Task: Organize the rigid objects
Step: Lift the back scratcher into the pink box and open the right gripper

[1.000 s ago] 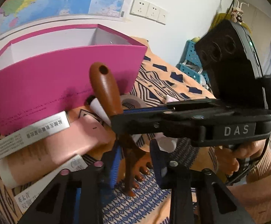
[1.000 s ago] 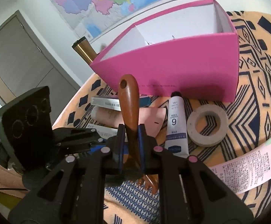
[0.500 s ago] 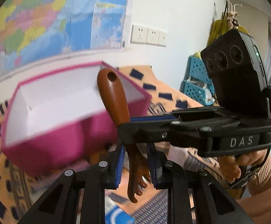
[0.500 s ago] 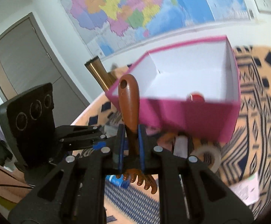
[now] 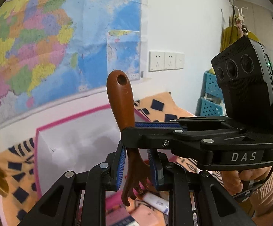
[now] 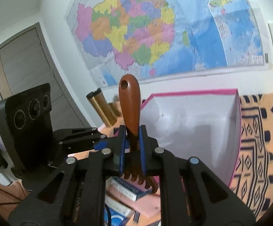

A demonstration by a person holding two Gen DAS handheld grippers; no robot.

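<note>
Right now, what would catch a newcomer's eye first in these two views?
The brown comb, standing upright and pinched in the right tongs. Behind and below it sits the open pink box with its white inside, on the patterned cloth. A large colourful map fills the wall above.

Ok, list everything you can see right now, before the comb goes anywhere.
comb: one, brown, upright between both grippers
box: one, pink outside, white inside, behind comb
tubes: two, gold, left of box
cartons: several, blurred, below comb
cloth: one, orange, dark pattern, under box
map: one, multicoloured, wall
sockets: three, white, right of map
baskets: count unclear, blue, far right
right gripper: one, black, shut on comb
left gripper: one, black, shut on comb
hand: one, on right gripper's handle
</note>
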